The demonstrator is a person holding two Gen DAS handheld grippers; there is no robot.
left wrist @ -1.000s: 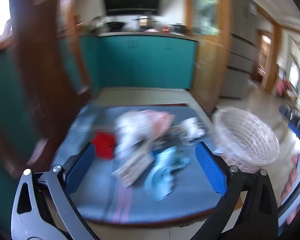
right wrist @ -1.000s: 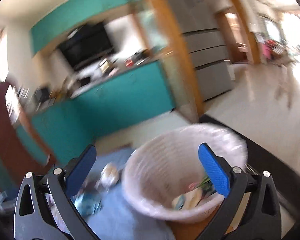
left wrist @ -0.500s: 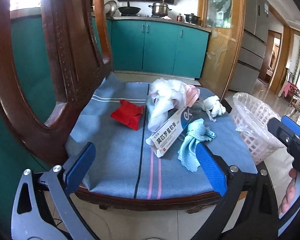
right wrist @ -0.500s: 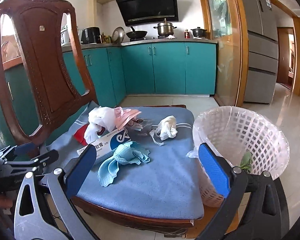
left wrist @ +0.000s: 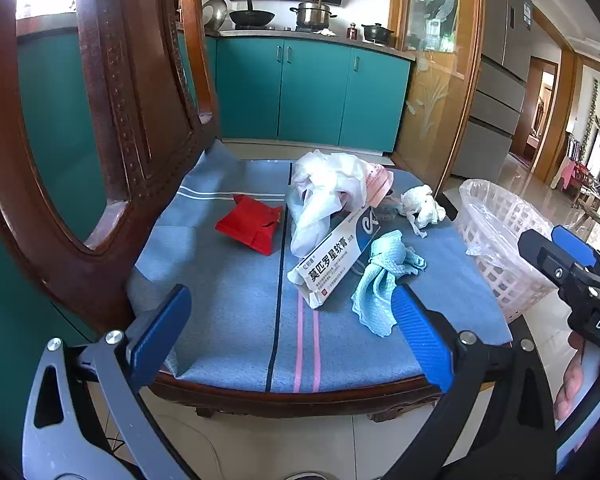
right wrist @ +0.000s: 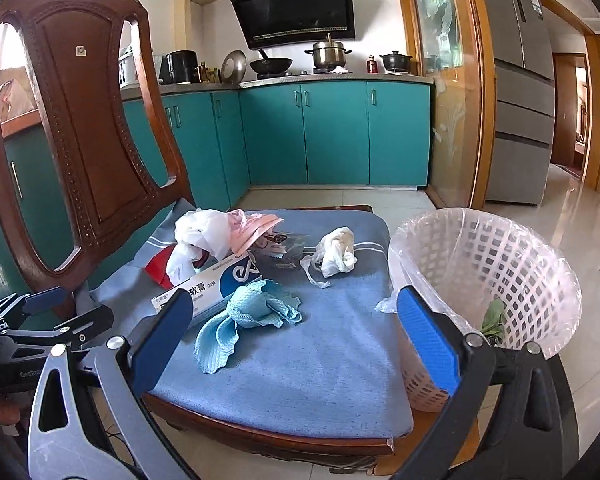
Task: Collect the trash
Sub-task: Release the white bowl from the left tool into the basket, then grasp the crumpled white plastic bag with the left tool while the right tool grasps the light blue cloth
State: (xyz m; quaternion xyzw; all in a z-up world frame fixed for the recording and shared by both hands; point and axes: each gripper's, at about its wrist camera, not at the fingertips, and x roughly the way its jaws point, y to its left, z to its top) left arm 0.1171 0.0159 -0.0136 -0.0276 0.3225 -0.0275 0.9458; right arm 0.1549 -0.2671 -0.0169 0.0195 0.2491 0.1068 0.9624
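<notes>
Both views had steadied from motion blur. The left gripper (left wrist: 288, 320) and right gripper (right wrist: 296, 332) stood wide, empty, the blue cloth (right wrist: 248, 316) just ahead, the basket (right wrist: 500, 264) to the right; collection could begin.

The left wrist camera looked from just off the front edge of the chair seat (left wrist: 228, 312), facing twelve o'clock toward the teal cabinets (left wrist: 312, 92), with the chair back (left wrist: 112, 120) close at ten o'clock. The right wrist camera sat near the seat's front right corner (right wrist: 300, 380), facing the same cabinets (right wrist: 336, 132), slightly farther back. Both views shared the seat, the white basket (left wrist: 500, 240) (right wrist: 500, 272) at three o'clock, and the stove wall.
</notes>
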